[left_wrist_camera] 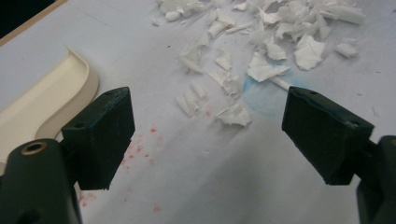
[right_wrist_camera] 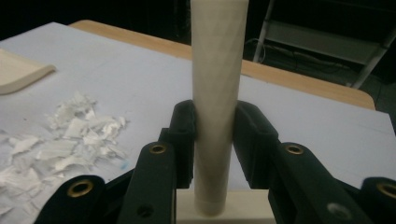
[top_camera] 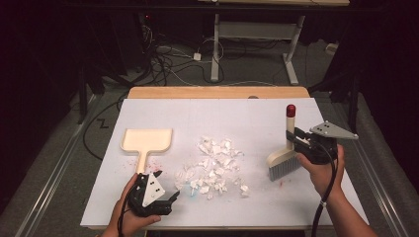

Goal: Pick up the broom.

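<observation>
Brush [top_camera: 282, 160] is clamped upright in right gripper [top_camera: 296, 139] jaws at three o'clock; dustpan [top_camera: 147, 140] at nine o'clock holds nothing; left gripper [top_camera: 170, 200] jaws apart.

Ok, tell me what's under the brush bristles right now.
The brush, clamped in the right gripper, has its bristles over bare white table; whether they touch it is unclear. The paper scraps lie apart.

A cream brush [top_camera: 285, 148] with grey bristles and red tip, cream dustpan [top_camera: 146, 141], white paper scraps [top_camera: 212, 165], white tabletop [top_camera: 247, 118].
</observation>
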